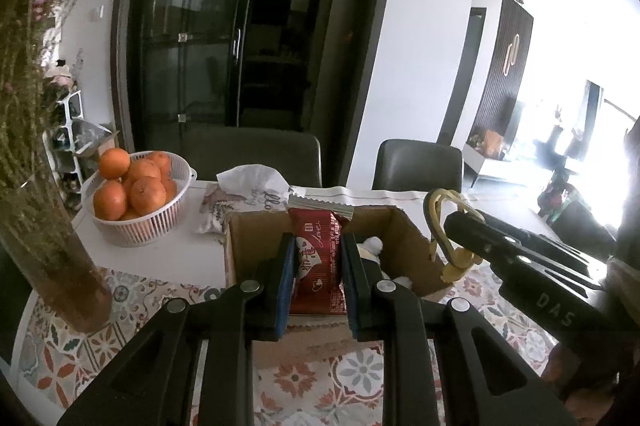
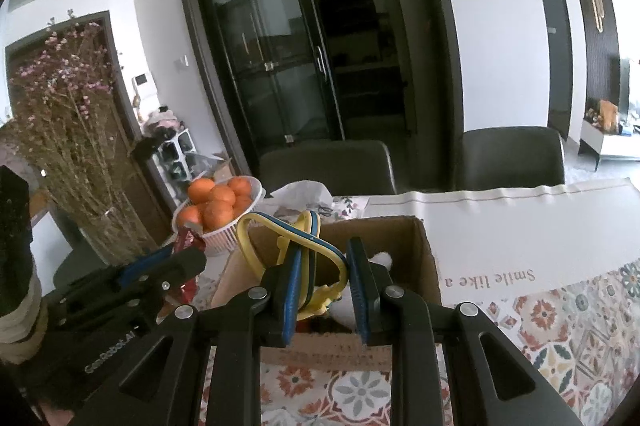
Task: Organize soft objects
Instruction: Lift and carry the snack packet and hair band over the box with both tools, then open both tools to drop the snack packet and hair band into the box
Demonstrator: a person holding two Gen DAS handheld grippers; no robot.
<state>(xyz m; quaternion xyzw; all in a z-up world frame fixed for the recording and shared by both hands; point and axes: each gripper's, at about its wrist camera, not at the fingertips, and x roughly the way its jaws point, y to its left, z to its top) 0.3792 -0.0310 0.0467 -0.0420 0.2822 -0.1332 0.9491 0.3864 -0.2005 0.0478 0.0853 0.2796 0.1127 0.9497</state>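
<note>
Glossy red foil packet, matt corrugated cardboard box, white plastic basket.
</note>
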